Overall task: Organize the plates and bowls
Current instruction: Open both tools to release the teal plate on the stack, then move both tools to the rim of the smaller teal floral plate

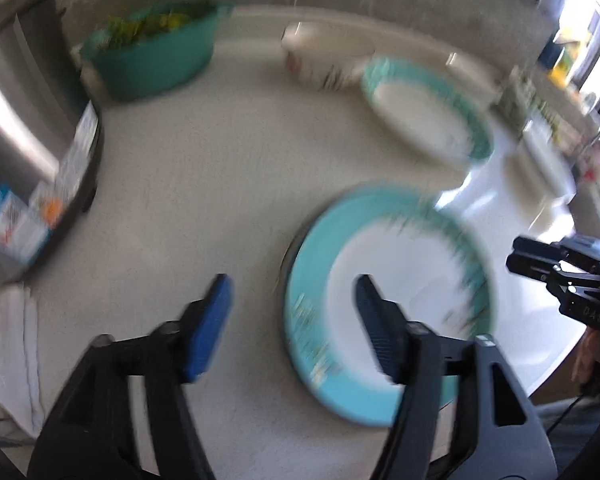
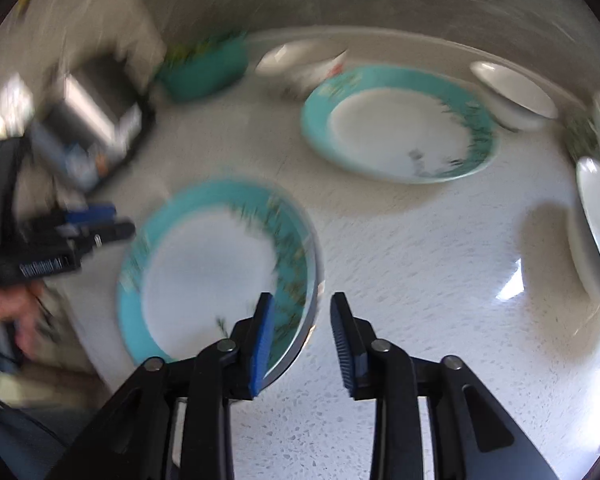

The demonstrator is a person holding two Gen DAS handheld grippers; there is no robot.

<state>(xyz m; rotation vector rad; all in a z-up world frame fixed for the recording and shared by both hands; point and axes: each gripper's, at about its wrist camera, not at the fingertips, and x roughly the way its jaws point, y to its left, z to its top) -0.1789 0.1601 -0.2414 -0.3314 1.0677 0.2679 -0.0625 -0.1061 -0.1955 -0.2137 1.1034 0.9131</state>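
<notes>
Plates and bowls lie spread over a pale speckled countertop (image 2: 420,280); the step in hand appears to be the release of a plate just set down, judged from both claws standing clear of it. Going left to right in the right wrist view: the left gripper (image 2: 100,224) hangs at the near plate's left rim; the left wrist view shows its jaws spread wide, nothing between the pads, one pad over bare counter and the other over the plate's white centre. The near turquoise-rimmed plate (image 2: 212,268) lies flat at near left, and a dark edge under its right rim suggests it sits on another item; this cannot be confirmed through the blur. The right gripper (image 2: 302,334) is partly spread and empty, straddling that plate's right rim without pinching it. Count: two turquoise-rimmed plates, the second plate (image 2: 396,128) lying far and right of centre; three white bowls, namely a patterned bowl (image 2: 300,66) at the far edge, a plain bowl (image 2: 514,94) far right, and a larger bowl (image 2: 598,236) at the right border. The next move, as a judgement, calls for lifting clear, reaching to the second plate, and pinching its rim for stacking on the near one; the bowls then need nesting.
</notes>
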